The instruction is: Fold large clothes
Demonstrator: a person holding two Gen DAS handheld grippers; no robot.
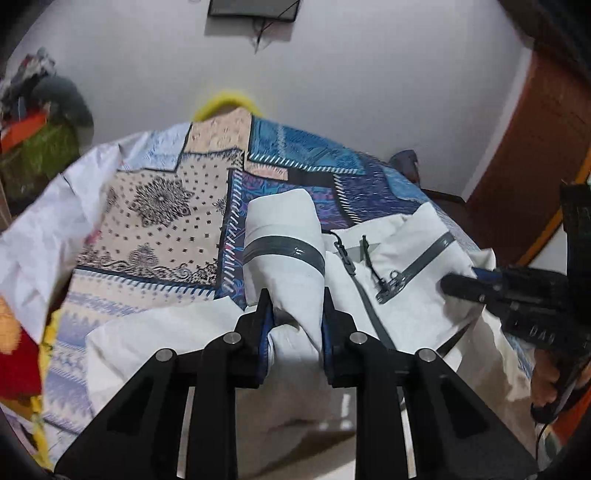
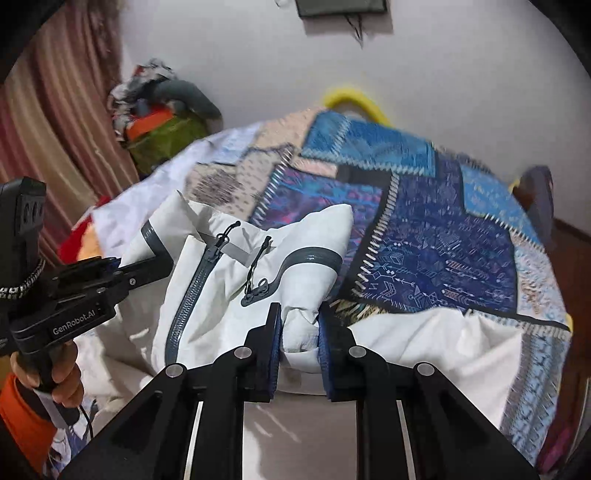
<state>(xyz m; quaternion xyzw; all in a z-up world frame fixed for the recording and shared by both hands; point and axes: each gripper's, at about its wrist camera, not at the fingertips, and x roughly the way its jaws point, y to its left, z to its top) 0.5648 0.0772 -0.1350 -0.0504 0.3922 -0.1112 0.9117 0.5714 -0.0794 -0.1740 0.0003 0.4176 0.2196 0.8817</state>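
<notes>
Ahead of me a plain white wall (image 1: 369,74) fills the upper half of both views. A dark flat screen (image 2: 341,7) hangs at its top edge with a thin cable dangling below. A bed under a patchwork bedspread (image 2: 436,229) of blue, purple and beige panels takes the middle of the frame. At the upper left of the right view hangs a striped pink-brown curtain (image 2: 55,110), and beside it a heap of clothes (image 2: 162,110) lies piled against the wall. At the right edge of the left view stands a brown wooden door (image 1: 532,155). The light is soft and even.
</notes>
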